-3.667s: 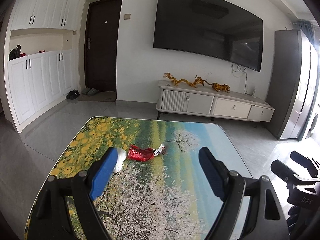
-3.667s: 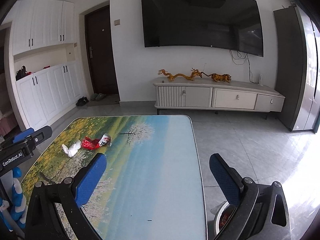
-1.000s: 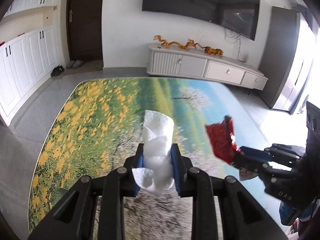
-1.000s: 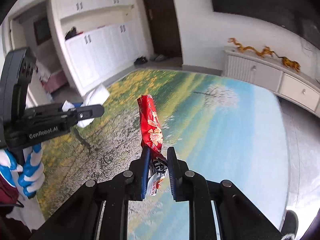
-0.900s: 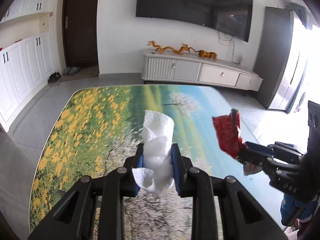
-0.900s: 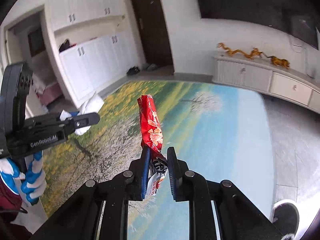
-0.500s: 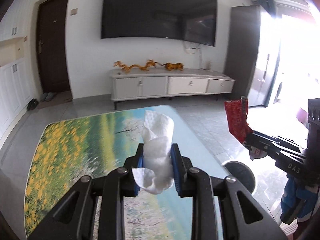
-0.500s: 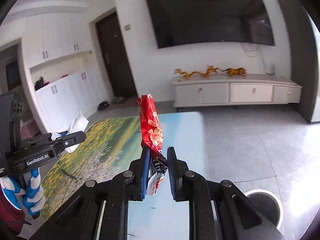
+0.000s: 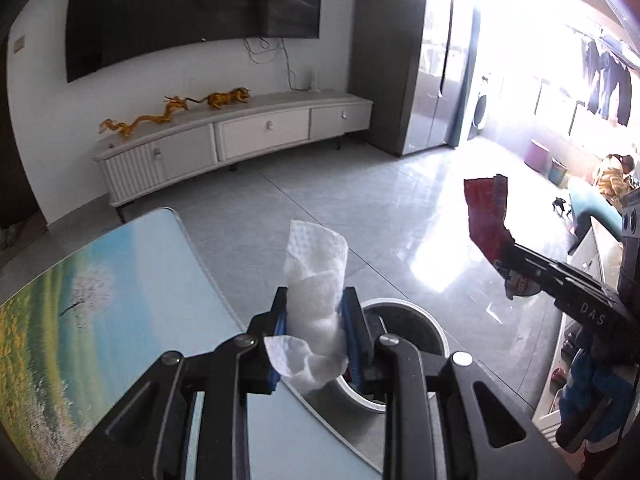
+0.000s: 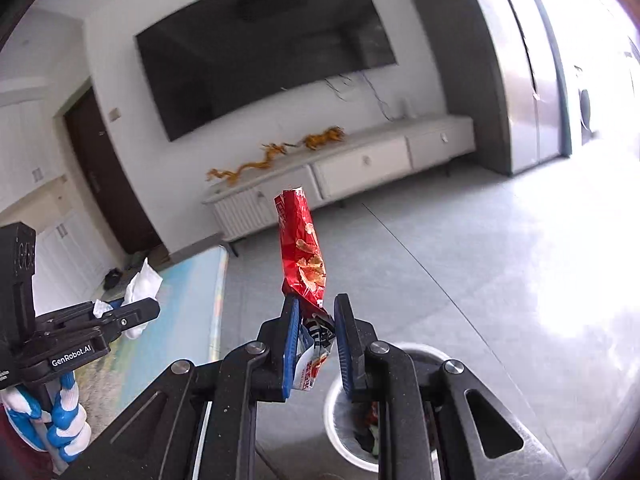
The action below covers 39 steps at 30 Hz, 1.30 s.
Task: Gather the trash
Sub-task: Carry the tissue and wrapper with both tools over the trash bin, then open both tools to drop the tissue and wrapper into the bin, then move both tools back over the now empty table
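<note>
We held a crumpled white tissue (image 9: 316, 280) pinched in the left gripper (image 9: 315, 320), just past the table (image 9: 120, 300) edge, above the round trash bin (image 9: 420, 324) on the floor. The right gripper (image 10: 316, 334) was clamped on a red snack wrapper (image 10: 302, 252) (standing upright), over the same bin.

Landscape-print table (image 9: 120, 320), grey tiled floor (image 9: 360, 208), round bin (image 9: 420, 332) standing on it
</note>
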Each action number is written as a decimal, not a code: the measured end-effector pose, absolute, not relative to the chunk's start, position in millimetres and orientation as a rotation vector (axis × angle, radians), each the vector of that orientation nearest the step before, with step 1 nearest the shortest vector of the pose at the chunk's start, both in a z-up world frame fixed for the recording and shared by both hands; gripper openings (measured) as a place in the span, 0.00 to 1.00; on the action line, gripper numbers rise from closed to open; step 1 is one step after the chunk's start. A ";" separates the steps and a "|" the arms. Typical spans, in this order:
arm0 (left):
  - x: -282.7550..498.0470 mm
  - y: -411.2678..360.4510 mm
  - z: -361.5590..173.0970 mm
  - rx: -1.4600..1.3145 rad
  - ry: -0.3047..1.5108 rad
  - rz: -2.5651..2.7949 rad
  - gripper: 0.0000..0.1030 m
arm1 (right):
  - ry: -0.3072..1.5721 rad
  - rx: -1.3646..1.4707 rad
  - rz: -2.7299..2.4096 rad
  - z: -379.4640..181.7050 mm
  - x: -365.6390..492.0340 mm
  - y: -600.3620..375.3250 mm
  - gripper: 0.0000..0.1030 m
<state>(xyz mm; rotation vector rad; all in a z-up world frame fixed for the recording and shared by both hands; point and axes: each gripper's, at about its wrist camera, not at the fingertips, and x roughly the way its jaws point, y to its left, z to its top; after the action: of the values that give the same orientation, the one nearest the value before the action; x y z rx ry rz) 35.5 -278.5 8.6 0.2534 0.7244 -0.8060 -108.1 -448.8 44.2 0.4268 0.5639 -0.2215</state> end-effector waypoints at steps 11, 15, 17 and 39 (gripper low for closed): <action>44.4 -393.0 -76.9 0.382 0.921 -0.922 0.27 | 0.826 0.630 -0.344 -73.4 -90.7 -516.9 0.21; 52.8 -407.9 -93.7 0.366 0.979 -0.938 0.36 | 0.862 0.641 -0.373 -93.2 -84.6 -528.7 0.28; 56.9 -410.9 -97.8 0.352 0.994 -0.942 0.47 | 0.866 0.655 -0.389 -98.9 -88.3 -532.4 0.34; 61.1 -289.4 -38.6 0.242 0.813 -0.635 0.51 | 0.763 0.508 -0.348 -35.6 -79.3 -468.5 0.77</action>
<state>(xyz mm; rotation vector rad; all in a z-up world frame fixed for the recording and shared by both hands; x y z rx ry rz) 61.1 -289.4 -38.6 0.2415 0.8130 -0.6353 -79.3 -468.5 -35.6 0.5077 0.7630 -0.3485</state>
